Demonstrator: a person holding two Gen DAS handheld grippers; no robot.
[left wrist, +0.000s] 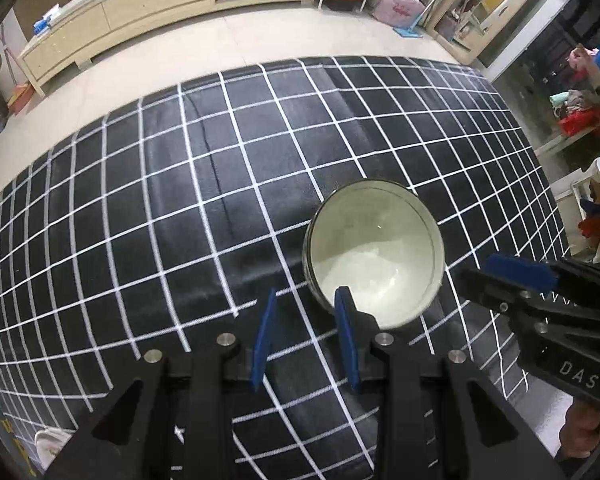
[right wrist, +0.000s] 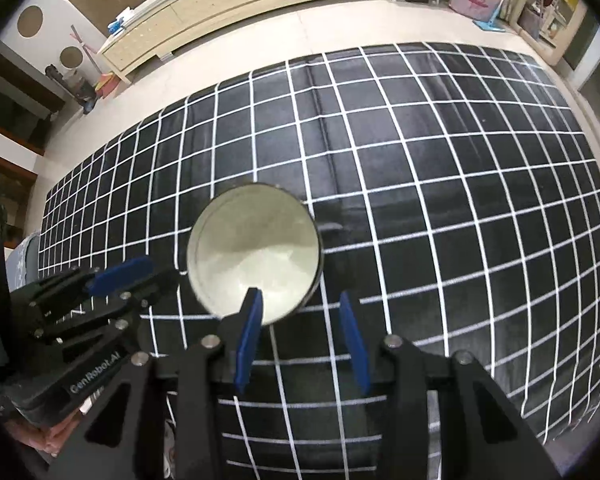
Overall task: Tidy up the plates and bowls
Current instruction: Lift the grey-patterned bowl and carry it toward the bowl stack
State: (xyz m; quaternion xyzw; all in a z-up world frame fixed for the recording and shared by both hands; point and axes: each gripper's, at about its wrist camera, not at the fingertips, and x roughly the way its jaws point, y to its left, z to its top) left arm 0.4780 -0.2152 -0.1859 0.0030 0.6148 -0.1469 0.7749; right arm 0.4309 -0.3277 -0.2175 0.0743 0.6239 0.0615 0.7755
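Nearest the left wrist camera, the left gripper (left wrist: 306, 340) shows black angular arms with round silver bolts and two flat blue pads; its fingers are spread apart and grasp nothing, the right-hand pad (left wrist: 346, 336) overlapping the near rim of the bowl (left wrist: 374, 252) in that view, though contact cannot be told. The right gripper (right wrist: 302, 340) is built the same, matte black with blue rubbery pads, likewise released and empty, its left pad (right wrist: 250, 336) lying over the bowl's (right wrist: 254, 248) near rim.

The bowl is round and deep, with a dark outer wall, a thin rim and a smooth, glossy, pale cream inside that catches soft reflections. It stands upright and holds nothing, between the two grippers, near the middle of the near half of the table (left wrist: 180, 220).

The table is covered with a black cloth crossed by thin white lines into a grid of squares; the cloth has a slight sheen and a few long creases running toward the far edge. Beyond the far edge lies a pale tiled floor (left wrist: 228, 44) and a long light-wood cabinet (left wrist: 132, 8).
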